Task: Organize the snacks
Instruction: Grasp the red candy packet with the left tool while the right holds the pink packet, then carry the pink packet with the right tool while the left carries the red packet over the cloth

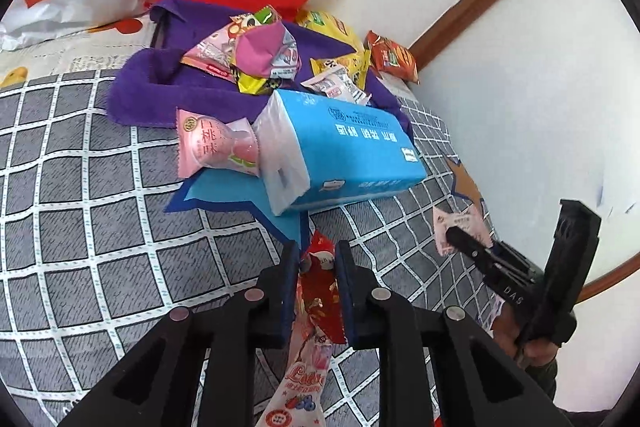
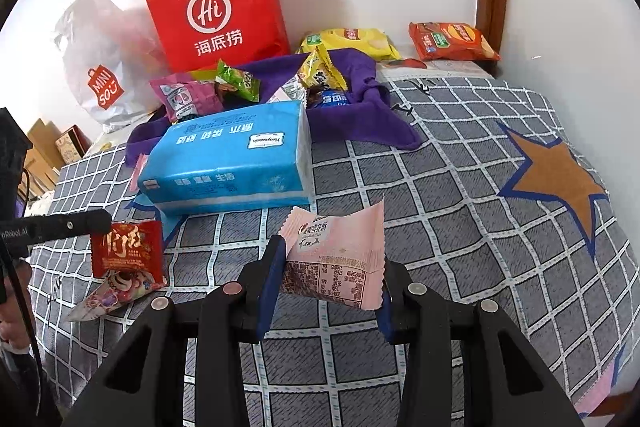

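Note:
My left gripper is shut on a red snack packet, with a pink-white packet hanging below it; both show in the right wrist view at the left, the red packet above the pink-white one. My right gripper is shut on a pale pink snack packet, which shows in the left wrist view at the right. A purple cloth basket holds several snack packets behind a blue tissue pack.
A red paper bag and a white Miniso bag stand against the wall. A yellow chip bag and an orange chip bag lie near the wall. A pink peach packet lies by the tissue pack. The checked bedspread covers the surface.

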{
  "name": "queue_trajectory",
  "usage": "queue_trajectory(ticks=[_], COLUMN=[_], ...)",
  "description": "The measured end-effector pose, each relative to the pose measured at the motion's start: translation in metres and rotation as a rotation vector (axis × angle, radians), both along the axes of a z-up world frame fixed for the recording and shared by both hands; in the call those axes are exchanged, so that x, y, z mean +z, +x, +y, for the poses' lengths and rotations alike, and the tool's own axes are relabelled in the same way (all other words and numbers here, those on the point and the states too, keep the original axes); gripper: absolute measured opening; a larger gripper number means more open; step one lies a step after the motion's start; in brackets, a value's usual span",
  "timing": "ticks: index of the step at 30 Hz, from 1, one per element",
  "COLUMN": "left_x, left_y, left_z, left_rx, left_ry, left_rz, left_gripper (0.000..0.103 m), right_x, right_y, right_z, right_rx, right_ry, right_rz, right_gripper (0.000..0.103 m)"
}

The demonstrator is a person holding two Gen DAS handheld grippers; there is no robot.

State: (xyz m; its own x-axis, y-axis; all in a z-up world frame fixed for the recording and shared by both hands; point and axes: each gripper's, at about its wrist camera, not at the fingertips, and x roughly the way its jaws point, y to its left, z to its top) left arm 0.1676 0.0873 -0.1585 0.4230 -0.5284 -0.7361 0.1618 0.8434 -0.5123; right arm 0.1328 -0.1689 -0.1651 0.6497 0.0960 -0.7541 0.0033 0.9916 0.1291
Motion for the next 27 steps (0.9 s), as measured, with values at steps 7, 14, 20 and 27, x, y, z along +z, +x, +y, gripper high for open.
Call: queue_trajectory(ticks=[7,14,20,27], left_x=[-0.007,-0.028,-0.035,-0.028], left_y=[-0.002,0.008,0.011,0.005], left_z=[-0.014,-0.040,-0.066,-0.067], left_rx=[-0.009,-0.036,-0.083,-0.092], left_ry=[0.056,0.107,0.201,0.225], left_rz=[0.033,0.094,0.099,0.065], left_gripper=[0.018,0.046,0.053,0.037], right_x=[-0.001,-0.003,-0.007,-0.011], right_y=[-0.007,-0.010,-0.009,-0.004], right_z=[0.001,0.000,-0.001,-0.002], right_rx=[0.020,0.037,0.050,0.059], right_ry=[0.022,0.037,0.046,0.063], right_rz=[0.002,0.007,0.016,0.023], right_gripper=[0.040,0.040,0.040,0.040])
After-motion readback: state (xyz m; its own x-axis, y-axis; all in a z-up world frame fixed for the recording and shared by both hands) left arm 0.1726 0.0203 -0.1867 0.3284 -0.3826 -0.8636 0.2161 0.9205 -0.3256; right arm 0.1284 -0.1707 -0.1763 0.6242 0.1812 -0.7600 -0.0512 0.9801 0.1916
